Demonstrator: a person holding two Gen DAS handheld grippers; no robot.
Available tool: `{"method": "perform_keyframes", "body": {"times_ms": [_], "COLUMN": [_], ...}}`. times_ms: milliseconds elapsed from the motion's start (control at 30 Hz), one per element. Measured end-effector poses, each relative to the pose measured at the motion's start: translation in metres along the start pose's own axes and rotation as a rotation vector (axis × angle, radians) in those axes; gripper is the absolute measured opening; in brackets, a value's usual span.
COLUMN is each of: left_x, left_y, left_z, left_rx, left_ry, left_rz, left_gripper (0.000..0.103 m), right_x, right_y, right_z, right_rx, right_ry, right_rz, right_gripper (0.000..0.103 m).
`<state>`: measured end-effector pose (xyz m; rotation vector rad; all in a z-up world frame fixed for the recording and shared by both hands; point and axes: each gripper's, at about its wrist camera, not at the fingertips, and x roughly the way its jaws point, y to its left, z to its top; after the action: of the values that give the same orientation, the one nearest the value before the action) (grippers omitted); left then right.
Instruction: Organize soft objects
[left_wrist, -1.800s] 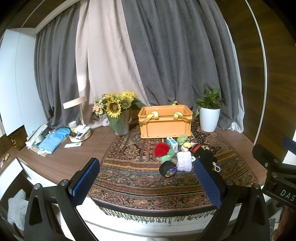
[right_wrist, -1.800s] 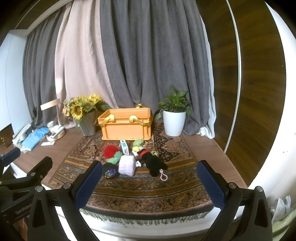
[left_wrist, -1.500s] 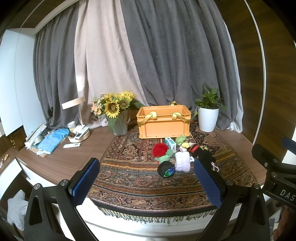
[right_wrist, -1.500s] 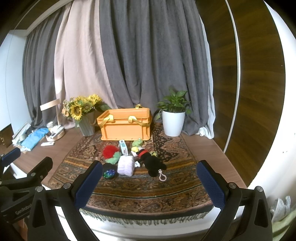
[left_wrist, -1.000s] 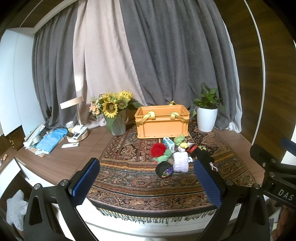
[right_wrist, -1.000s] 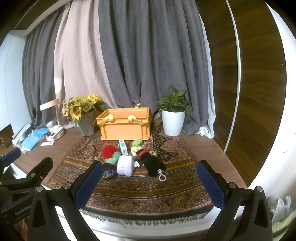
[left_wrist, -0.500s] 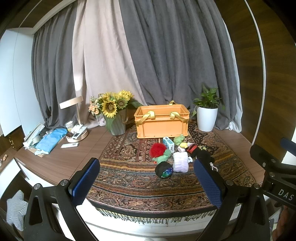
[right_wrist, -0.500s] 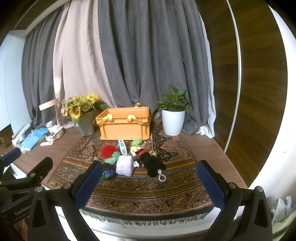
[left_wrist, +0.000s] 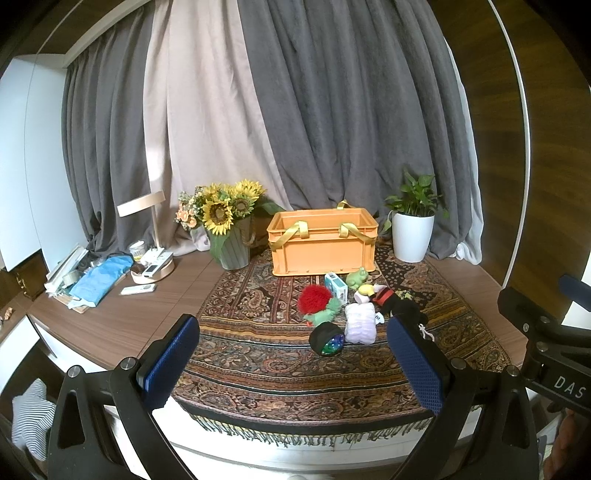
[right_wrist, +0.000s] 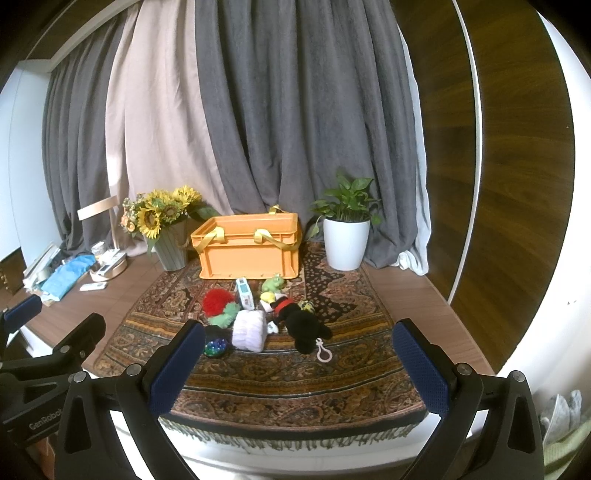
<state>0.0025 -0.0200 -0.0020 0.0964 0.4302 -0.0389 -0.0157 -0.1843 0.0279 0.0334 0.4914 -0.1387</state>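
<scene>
An orange crate (left_wrist: 322, 243) (right_wrist: 251, 248) with yellow straps stands at the back of a patterned rug (left_wrist: 258, 354) (right_wrist: 354, 365). In front of it lies a cluster of soft toys: a red and green plush (left_wrist: 318, 304) (right_wrist: 220, 305), a white-lilac plush (left_wrist: 360, 323) (right_wrist: 250, 329), a black plush (right_wrist: 304, 324) (left_wrist: 403, 307), a green frog (left_wrist: 357, 277) (right_wrist: 273, 283) and a dark sparkly ball (left_wrist: 326, 338) (right_wrist: 216, 342). My left gripper (left_wrist: 294, 358) and right gripper (right_wrist: 298, 362) are both open and empty, held well short of the toys.
A sunflower vase (left_wrist: 229, 236) stands left of the crate and a white potted plant (left_wrist: 412, 236) right of it. A lamp, remotes and a blue cloth (left_wrist: 101, 277) lie on the wooden top at left. Curtains hang behind.
Both views have shifted very slightly; the toys sit a touch lower and closer. Nothing was grasped or moved.
</scene>
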Motion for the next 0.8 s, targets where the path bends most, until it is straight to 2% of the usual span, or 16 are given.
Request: {"method": "perform_keyframes", "body": {"times_ms": [367, 800], "left_x": [0.015, 0.092], "left_y": [-0.008, -0.004], "left_z": [-0.004, -0.007], "left_rx": [0.006, 0.038], "left_ry": [0.022, 0.144], "left_rz": [-0.019, -0.082], "left_gripper": [0.103, 0.103], "right_x": [0.014, 0.087], "right_y": [-0.002, 0.004], "right_z": [-0.005, -0.008], "right_rx": [0.003, 0.023], "right_ry": [0.024, 0.153], "right_rz": [-0.008, -0.022], "right_gripper": [0.102, 0.102]}}
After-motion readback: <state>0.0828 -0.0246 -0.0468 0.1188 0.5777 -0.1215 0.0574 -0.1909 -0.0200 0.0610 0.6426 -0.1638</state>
